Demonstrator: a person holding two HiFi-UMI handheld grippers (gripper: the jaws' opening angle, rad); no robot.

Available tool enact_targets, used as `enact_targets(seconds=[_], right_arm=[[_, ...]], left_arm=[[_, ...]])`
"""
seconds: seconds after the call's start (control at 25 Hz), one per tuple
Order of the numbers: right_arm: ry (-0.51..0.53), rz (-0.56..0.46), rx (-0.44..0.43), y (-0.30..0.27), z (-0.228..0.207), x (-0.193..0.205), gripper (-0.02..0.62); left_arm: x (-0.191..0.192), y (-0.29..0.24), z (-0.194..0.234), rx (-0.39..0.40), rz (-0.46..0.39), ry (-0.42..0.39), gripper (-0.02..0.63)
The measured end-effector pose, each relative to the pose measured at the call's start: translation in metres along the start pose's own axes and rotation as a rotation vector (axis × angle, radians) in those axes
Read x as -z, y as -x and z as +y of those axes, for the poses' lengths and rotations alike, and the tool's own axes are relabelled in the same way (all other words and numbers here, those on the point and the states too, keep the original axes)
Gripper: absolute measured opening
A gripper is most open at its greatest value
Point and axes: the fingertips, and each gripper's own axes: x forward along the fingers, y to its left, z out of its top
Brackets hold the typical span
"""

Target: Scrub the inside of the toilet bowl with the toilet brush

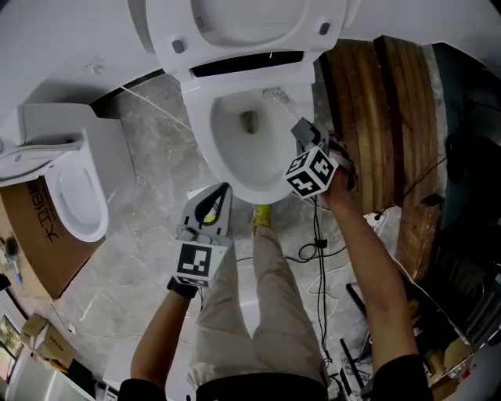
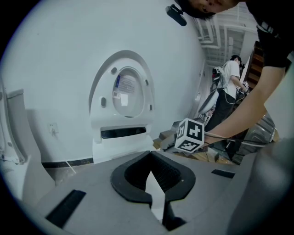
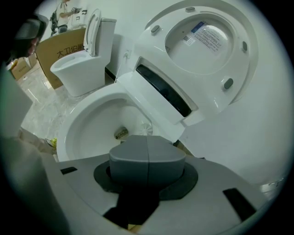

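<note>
Two toilets stand on the grey marbled floor (image 1: 149, 172). The nearer one has its lid (image 1: 235, 23) tipped up against the white wall, and its toilet bowl (image 1: 227, 153) lies open under the person. The second toilet (image 1: 74, 196) stands well apart on the left, seat raised, beside a cardboard box (image 1: 35, 235).

The right gripper (image 1: 299, 127) reaches over the bowl's right rim, angled down into it. Its own view shows its grey fingers (image 3: 131, 158) pressed together along a straight seam. The white bristle head of the toilet brush (image 3: 146, 127) sticks out right ahead of that seam. The pads hide the handle, so the grip on it can't be seen directly. The bristle head sits low inside the bowl, at the back wall and just beside the drain opening (image 3: 121, 133). From the head view the brush (image 1: 275, 95) shows as a pale tuft up and to the right of the drain (image 1: 249, 120).

The left gripper (image 1: 221, 192) hangs over the floor just in front of the bowl's front rim, apart from it. Its dark fingers (image 2: 177, 176) are narrow, the tips meeting with only a thin wedge of gap behind them, and nothing is held there.

Beige trousers (image 1: 266, 313) and a yellow-green shoe (image 1: 261, 215) show below the bowl. Black cables (image 1: 317, 243) trail on the floor by the right arm, and a brown wooden panel (image 1: 376, 117) lies to the toilet's right.
</note>
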Motion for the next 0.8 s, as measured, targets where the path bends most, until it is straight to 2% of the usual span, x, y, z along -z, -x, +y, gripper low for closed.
enact_targets(seconds=[0.36,0.8], right_arm=[[-0.043,0.014,-0.016,0.01,0.006,0.025,0.152],[-0.136,0.038,-0.037,0.026,0.011,0.049,0.152]], left_arm=[[0.002,0.0,0.021,-0.053,-0.007,0.008,0.017],[-0.003,-0.007,0.025,-0.046,-0.008,-0.008,0.017]])
